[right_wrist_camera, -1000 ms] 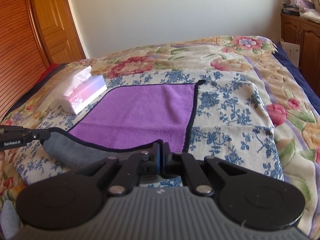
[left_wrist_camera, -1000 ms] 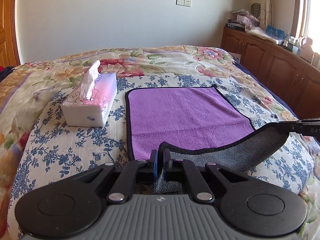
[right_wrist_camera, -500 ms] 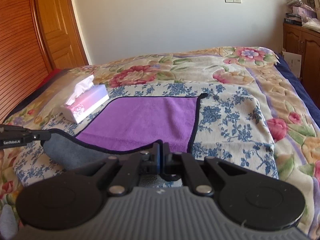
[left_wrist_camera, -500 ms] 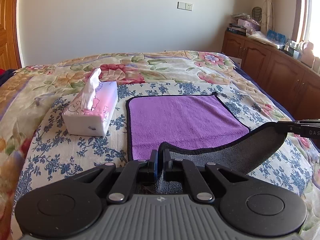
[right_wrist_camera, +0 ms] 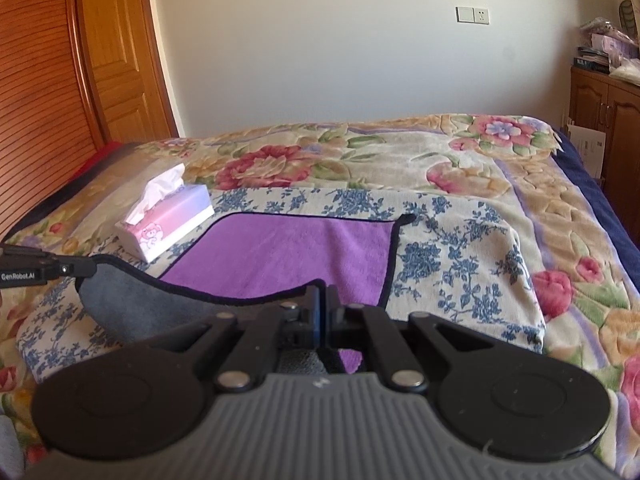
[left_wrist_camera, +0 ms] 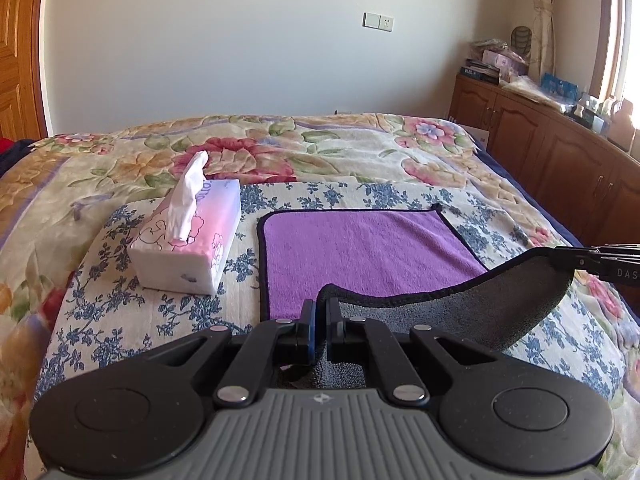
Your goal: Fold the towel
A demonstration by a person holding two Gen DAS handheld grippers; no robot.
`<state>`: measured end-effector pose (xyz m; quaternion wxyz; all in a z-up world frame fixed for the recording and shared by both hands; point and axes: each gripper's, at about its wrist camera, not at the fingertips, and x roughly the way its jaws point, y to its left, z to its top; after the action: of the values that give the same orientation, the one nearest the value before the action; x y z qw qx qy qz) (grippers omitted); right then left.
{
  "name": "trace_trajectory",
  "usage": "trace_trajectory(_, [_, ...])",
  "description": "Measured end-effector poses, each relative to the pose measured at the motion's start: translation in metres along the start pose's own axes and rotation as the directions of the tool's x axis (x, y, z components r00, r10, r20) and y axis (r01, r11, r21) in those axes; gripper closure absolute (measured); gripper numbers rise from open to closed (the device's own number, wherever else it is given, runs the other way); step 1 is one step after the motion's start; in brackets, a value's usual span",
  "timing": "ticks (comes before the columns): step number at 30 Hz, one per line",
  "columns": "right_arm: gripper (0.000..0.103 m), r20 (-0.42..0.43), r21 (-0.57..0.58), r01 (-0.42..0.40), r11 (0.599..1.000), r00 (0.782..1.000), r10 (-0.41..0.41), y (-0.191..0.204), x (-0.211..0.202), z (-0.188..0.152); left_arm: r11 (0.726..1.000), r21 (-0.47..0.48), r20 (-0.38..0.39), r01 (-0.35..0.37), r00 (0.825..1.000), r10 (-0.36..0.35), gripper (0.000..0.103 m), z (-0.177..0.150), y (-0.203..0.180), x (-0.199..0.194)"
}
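A purple towel [left_wrist_camera: 360,248] with a black hem and grey underside lies on the bed; it also shows in the right wrist view [right_wrist_camera: 288,256]. Its near edge is lifted and hangs in a sagging curve, grey side [left_wrist_camera: 480,312] showing. My left gripper [left_wrist_camera: 320,308] is shut on the near left corner. My right gripper [right_wrist_camera: 322,296] is shut on the near right corner. Each gripper's tip shows in the other view, the right one [left_wrist_camera: 600,260] and the left one [right_wrist_camera: 48,268], both at the raised hem. The far half of the towel lies flat.
A pink and white tissue box [left_wrist_camera: 188,240] stands just left of the towel, also in the right wrist view [right_wrist_camera: 164,224]. The floral bedspread [left_wrist_camera: 320,148] extends beyond. Wooden cabinets [left_wrist_camera: 560,152] line the right wall. A wooden door [right_wrist_camera: 116,60] stands at the left.
Both grippers have risen with the towel's near corners, lifting the near edge higher off the bed. More of the room and far bed is in view; the purple area looks shorter.
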<state>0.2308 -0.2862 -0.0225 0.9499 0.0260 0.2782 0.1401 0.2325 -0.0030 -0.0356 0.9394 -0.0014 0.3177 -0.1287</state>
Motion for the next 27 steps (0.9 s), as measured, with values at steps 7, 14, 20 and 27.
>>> trace_trajectory(7, [0.100, 0.016, -0.014, 0.002, 1.000, 1.000, -0.002, -0.002, 0.005, 0.008, 1.000, 0.004, 0.008, -0.002, 1.000, 0.002, 0.098, 0.014, 0.003, 0.005])
trace_trajectory(14, [0.100, 0.031, -0.030, 0.003, 1.000, 1.000, -0.002, -0.005, 0.012, 0.016, 1.000, 0.026, 0.015, -0.005, 1.000, 0.004, 0.098, 0.029, 0.002, 0.013])
trace_trajectory(20, [0.100, 0.042, -0.051, 0.009, 0.999, 0.999, -0.007, -0.008, 0.021, 0.023, 1.000, 0.019, 0.017, -0.004, 1.000, 0.004, 0.098, 0.039, 0.003, 0.024])
trace_trajectory(27, [0.100, 0.054, -0.060, 0.015, 0.998, 0.998, -0.012, -0.017, 0.034, 0.031, 1.000, 0.016, 0.022, -0.008, 1.000, 0.008, 0.098, 0.050, 0.007, 0.041])
